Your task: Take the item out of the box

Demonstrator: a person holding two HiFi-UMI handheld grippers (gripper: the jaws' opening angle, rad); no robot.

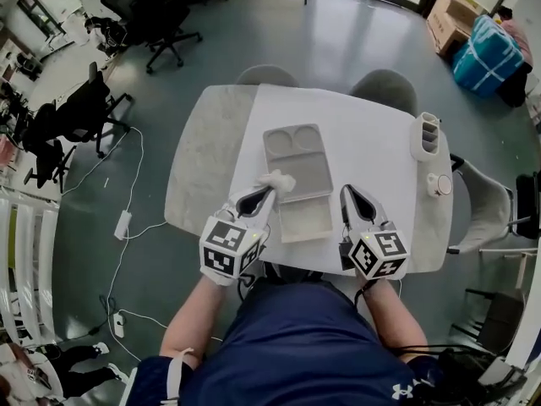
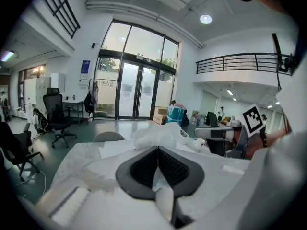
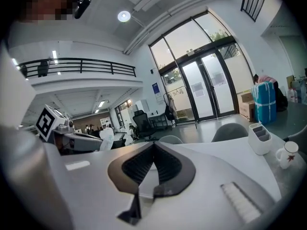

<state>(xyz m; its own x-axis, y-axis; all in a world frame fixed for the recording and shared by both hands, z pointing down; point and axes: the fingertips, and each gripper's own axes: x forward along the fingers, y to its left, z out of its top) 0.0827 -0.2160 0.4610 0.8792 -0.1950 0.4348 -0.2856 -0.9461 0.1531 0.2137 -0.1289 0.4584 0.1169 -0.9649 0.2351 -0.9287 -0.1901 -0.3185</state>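
A grey compartmented box lies open in the middle of the white table, its flat half nearer me. My left gripper is at the box's left edge, shut on a crumpled white item that bunches out past its tips. In the left gripper view the jaws meet at the tip and the white item sits just beyond them. My right gripper hovers right of the box with its jaws closed together and nothing in them.
A white utensil holder and a small cup stand at the table's right edge. Two grey chairs are tucked in at the far side. Black office chairs and floor cables lie to the left.
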